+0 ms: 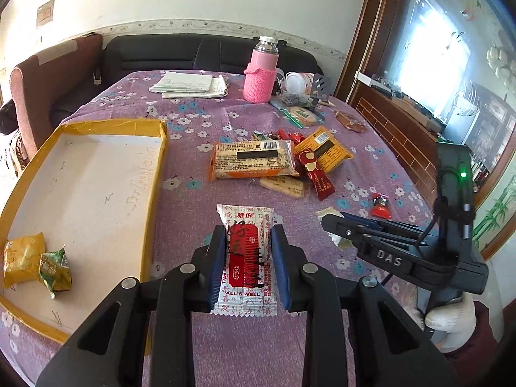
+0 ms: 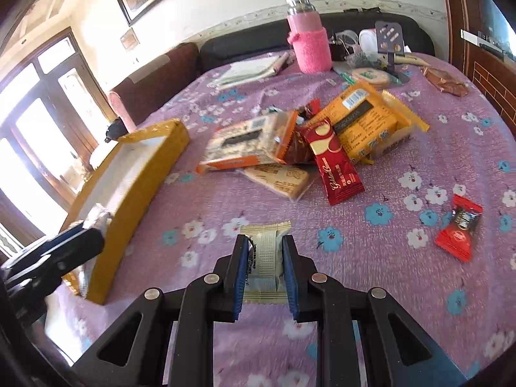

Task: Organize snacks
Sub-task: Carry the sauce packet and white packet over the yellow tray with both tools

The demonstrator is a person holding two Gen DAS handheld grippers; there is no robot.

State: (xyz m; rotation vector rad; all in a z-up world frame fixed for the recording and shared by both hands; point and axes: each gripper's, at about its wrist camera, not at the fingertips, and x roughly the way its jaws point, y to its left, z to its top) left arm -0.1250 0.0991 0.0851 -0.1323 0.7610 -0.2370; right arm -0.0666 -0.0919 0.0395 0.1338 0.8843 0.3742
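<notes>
While both packets hang clear of the purple flowered tablecloth (image 1: 200, 109): transfer step of the sorting, carry-to-box phase, judged roughly a third done or less. Left gripper (image 1: 248, 258), jaws clenched on a white-and-red printed snack packet (image 1: 246, 254), held lengthwise between the blue pads, just right of the shallow white cardboard box with yellow taped rim (image 1: 96, 174). Right gripper (image 2: 266, 267), jaws clenched on a small cream foil-wrapped snack (image 2: 266, 251), above the desk between the box and a loose red candy packet (image 2: 459, 232). Already in the box, near corner: yellow pouch (image 1: 22, 256) and green crinkled pouch (image 1: 54, 269), touching. Still loose, mid-desk: heap of orange biscuit packs and a dark red wafer bar (image 2: 335, 164). Next move, by judgement: lift over the yellow rim, lower onto bare white floor, release. Edges: box wall upright, a snag risk for a low-carried packet. Open room: most of the box floor bare; desk strip between box and heap free; two grippers close together, so staggered entry advisable. Pink knit-sleeved flask (image 1: 261, 74) well apart, far end.
</notes>
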